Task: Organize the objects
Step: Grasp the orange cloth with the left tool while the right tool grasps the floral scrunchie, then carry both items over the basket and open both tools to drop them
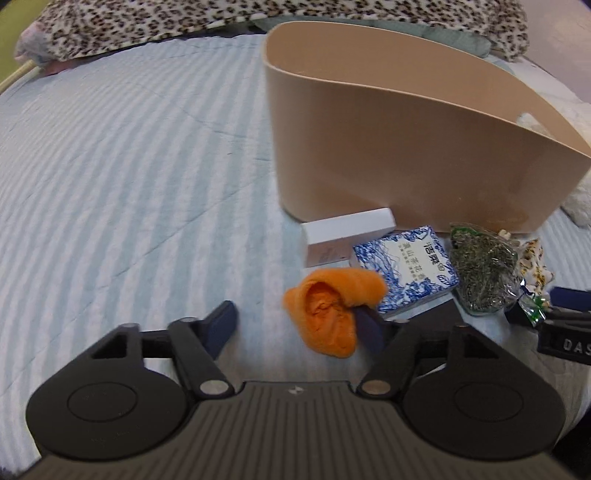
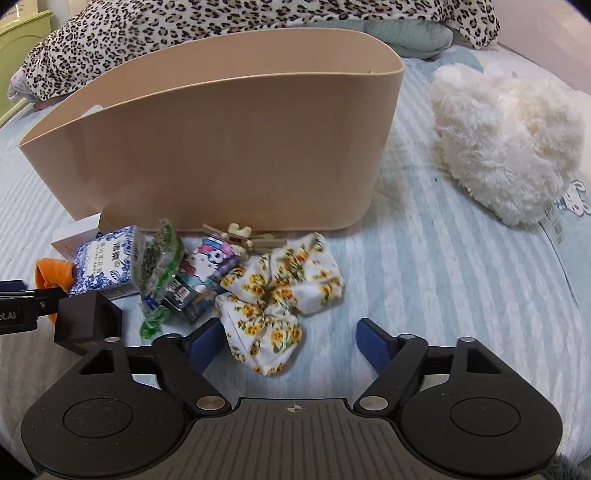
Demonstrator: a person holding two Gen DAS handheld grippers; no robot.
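Observation:
A row of small items lies on the striped bedspread in front of a tall beige bin (image 1: 369, 147) (image 2: 221, 147). An orange cloth (image 1: 332, 310) sits between the fingers of my left gripper (image 1: 295, 325). It lies against the right finger, clear of the left one, and the jaws are open. A yellow-flowered scrunchie (image 2: 280, 295) lies between the fingers of my right gripper (image 2: 290, 341). It touches the left finger, with a wide gap to the right one, and these jaws are open too.
Beside the orange cloth are a white box (image 1: 343, 236), a blue-patterned box (image 1: 406, 269) and a bag of dried green leaves (image 1: 480, 269). A cartoon packet (image 2: 207, 273) and a wooden toy (image 2: 243, 236) lie by the scrunchie. A white plush (image 2: 506, 147) sits right; a leopard-print blanket (image 2: 221, 22) lies behind.

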